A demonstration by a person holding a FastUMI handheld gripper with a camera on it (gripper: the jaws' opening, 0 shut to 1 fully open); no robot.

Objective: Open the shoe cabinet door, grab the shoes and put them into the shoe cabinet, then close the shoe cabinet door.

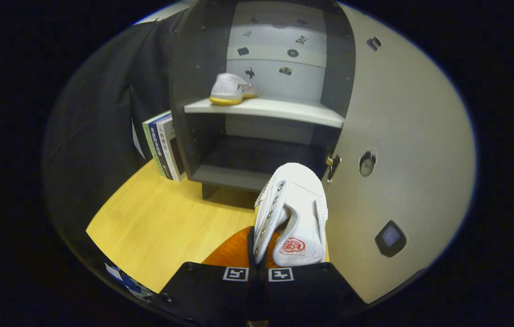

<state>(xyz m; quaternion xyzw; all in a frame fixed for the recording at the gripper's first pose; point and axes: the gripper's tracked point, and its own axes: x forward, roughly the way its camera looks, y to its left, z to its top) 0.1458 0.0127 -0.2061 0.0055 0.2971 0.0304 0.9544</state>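
Observation:
My gripper (257,254) is shut on a white canvas shoe (295,209), pinching its lace-side upper; the toe points ahead toward the cabinet's lower compartment. The shoe cabinet (266,111) stands just beyond with its grey door (402,150) swung open on the right. A second white shoe (232,89) with a yellow sole sits on the left part of the middle shelf. The lower compartment is dark and looks bare.
A few books (163,145) lean against the cabinet's left side. The cabinet stands on a light wooden tabletop (161,227). A brass hinge or latch (332,165) sits at the door's inner edge, close to the held shoe's toe.

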